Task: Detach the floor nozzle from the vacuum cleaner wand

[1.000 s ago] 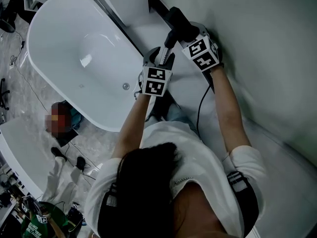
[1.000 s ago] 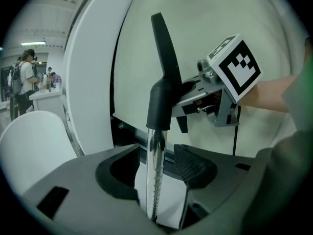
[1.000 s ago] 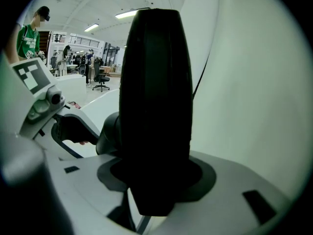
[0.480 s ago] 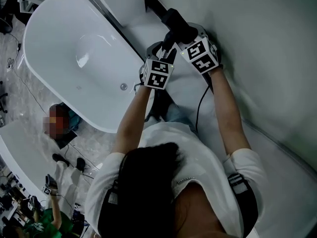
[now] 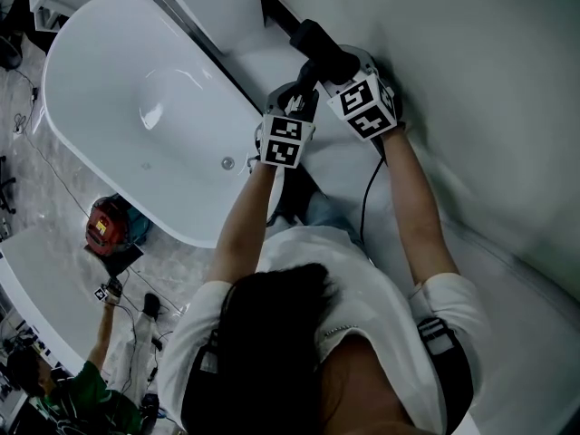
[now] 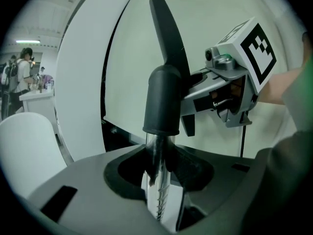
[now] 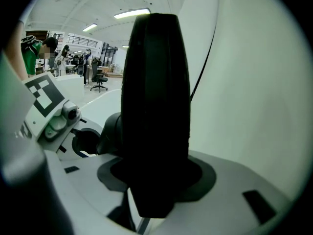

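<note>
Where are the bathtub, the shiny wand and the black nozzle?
bathtub (image 5: 163, 107): head view, on its white inner basin.
shiny wand (image 6: 159, 190): left gripper view, on its chrome tube, low down.
black nozzle (image 7: 155, 92): right gripper view, on its broad dark body.

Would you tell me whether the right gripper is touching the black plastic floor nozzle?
Touching. In the right gripper view, the black plastic floor nozzle fills the gap between the jaws of the right gripper, pressed against both.

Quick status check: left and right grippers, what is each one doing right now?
Left gripper: jaws have just been closing, clamped on the chrome wand.
Right gripper: closed on the black floor nozzle.
</note>
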The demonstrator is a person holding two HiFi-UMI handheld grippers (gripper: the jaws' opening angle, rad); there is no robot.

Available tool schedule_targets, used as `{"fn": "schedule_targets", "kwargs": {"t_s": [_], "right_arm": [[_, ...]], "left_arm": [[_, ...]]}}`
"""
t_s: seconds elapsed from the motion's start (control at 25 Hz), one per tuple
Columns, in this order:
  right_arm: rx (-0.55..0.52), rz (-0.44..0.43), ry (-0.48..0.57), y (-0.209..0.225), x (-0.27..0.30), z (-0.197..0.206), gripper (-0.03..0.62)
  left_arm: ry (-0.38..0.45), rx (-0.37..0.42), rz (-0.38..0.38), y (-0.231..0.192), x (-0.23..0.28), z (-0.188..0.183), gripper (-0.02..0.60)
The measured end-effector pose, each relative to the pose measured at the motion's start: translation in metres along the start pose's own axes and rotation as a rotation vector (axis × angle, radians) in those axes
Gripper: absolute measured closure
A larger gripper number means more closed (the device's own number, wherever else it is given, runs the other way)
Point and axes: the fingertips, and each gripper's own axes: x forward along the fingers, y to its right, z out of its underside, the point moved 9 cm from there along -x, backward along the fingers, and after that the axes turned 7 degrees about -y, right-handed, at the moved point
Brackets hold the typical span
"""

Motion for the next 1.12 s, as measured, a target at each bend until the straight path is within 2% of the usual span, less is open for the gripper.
{"fn": "schedule_targets", "kwargs": {"t_s": [0.28, 0.6, 0.88, 1.04, 1.12], "right_arm": [[-0.011, 0.058, 0.044, -0.003, 0.007, 0.008, 0.375], [-0.029, 0.101, 0.046, -0.009, 0.006, 0.008, 0.375], [0.018, 0.158, 0.054, -0.013, -0.001, 0.011, 0.375], [0.004, 0.176, 0.043, -0.018, 0.000, 0.010, 0.375], [0.071, 0.168, 0.060, -0.014, -0.003, 0.012, 0.375]], "left_arm": [[0.002, -0.002, 0.006, -0.005, 0.011, 0.008, 0.436], [0.023, -0.017, 0.021, -0.006, 0.013, 0.014, 0.436], [0.028, -0.039, 0.054, -0.006, 0.012, 0.013, 0.436], [0.034, -0.040, 0.071, -0.008, 0.011, 0.015, 0.436], [0.041, -0.046, 0.075, -0.009, 0.011, 0.016, 0.436]]}}
